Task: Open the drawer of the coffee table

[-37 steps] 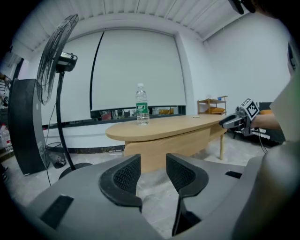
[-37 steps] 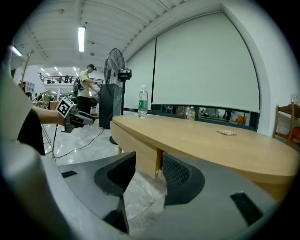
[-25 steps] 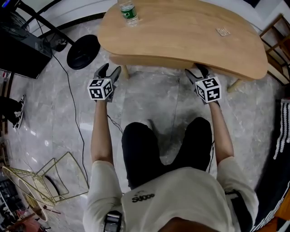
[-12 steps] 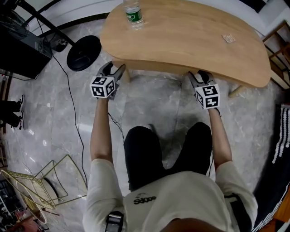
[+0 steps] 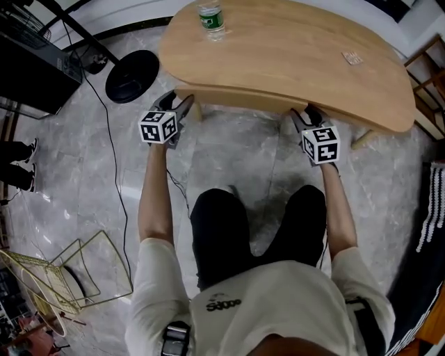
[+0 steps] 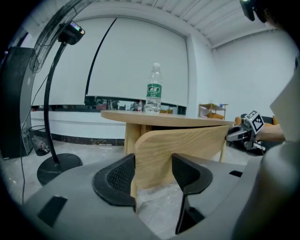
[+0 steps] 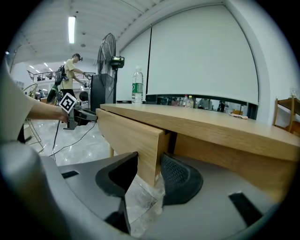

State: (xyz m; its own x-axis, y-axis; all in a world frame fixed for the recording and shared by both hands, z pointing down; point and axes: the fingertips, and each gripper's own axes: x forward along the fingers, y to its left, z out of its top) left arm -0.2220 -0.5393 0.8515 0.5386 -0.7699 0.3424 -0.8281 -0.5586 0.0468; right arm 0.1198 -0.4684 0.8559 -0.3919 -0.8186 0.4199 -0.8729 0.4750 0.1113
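The wooden coffee table [image 5: 292,55] has a curved drawer front [image 5: 236,94] that juts a little from under its top. My left gripper [image 5: 175,104] is at the drawer front's left end. In the left gripper view that end [image 6: 187,140] stands between the jaws of the left gripper [image 6: 154,164], which have just been closing; I see no firm press. My right gripper [image 5: 309,115] is at the right end. Its jaws have just been closing too, and the right gripper [image 7: 150,161] has both pads against the panel [image 7: 126,133].
A water bottle [image 5: 211,17] stands on the tabletop's far left, and a small flat item [image 5: 351,58] lies at the far right. A fan base [image 5: 132,75] and cable lie left of the table. A wire rack [image 5: 62,278] sits at the lower left and wooden shelving [image 5: 424,69] at the right.
Both grippers stay at the drawer front's two ends. Their jaws stand narrower than a second ago, the right more so. The head camera has shifted slightly.
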